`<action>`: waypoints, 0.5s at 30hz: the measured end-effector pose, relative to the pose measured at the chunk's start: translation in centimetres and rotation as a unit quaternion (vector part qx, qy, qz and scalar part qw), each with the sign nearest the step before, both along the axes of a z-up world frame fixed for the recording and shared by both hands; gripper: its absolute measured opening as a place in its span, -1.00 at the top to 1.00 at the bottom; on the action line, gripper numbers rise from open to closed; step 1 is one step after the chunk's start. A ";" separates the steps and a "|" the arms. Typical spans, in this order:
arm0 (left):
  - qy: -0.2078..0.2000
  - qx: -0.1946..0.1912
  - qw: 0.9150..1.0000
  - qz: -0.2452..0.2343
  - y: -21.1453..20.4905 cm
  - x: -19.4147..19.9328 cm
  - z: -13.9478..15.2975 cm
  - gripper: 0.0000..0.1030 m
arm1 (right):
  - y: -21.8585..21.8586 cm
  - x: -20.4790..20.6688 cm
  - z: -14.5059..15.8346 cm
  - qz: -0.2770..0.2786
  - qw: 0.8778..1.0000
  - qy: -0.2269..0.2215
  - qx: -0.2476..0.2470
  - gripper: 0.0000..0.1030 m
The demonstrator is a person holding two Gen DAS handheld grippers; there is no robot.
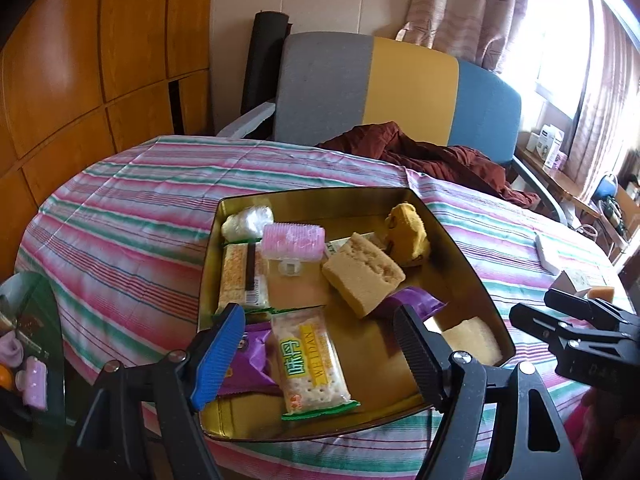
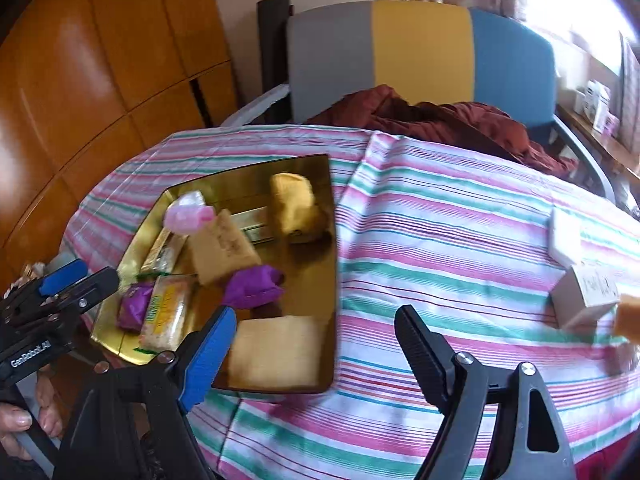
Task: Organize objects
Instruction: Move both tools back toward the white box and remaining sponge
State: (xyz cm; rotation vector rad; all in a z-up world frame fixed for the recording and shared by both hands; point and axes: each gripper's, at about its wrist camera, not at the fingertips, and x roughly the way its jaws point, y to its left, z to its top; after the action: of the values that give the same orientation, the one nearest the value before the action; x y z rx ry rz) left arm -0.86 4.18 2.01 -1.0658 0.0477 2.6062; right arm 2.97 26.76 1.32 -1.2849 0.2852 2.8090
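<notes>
A gold tin (image 1: 472, 264) on the striped cloth holds snacks and small items. Among them are a green-edged cracker packet (image 1: 308, 360), a purple packet (image 1: 416, 300), a tan sponge block (image 1: 360, 272), a pink bristle roller (image 1: 294, 240), a yellow plush (image 1: 408, 232) and a pale sponge (image 1: 476, 336). My left gripper (image 1: 320, 316) hangs open above the cracker packet, with nothing between its pads. My right gripper (image 2: 316, 314) is open and empty over the tin's right edge (image 2: 334, 280), next to the pale sponge (image 2: 276, 352). It also shows at the right of the left wrist view as the right gripper (image 1: 560, 304).
At the table's right lie a white box (image 2: 566, 236), a small grey carton (image 2: 584, 296) and an orange block (image 2: 630, 316). A dark red cloth (image 2: 440, 120) lies on the chair (image 2: 420, 44) behind the table. A glass side table (image 1: 36, 320) with small items stands at the left.
</notes>
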 end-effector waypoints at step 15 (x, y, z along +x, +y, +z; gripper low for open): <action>0.022 -0.012 0.996 -0.083 5.9 0.5 1.7 -0.58 | 11.7 3.4 -0.1 -0.151 0.988 -0.008 -0.005 -0.61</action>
State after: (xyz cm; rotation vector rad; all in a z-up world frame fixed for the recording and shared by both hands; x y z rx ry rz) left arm -0.39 10.05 3.72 -0.9693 0.1708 2.4842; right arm 6.34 38.48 1.25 -1.1550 0.4529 2.5443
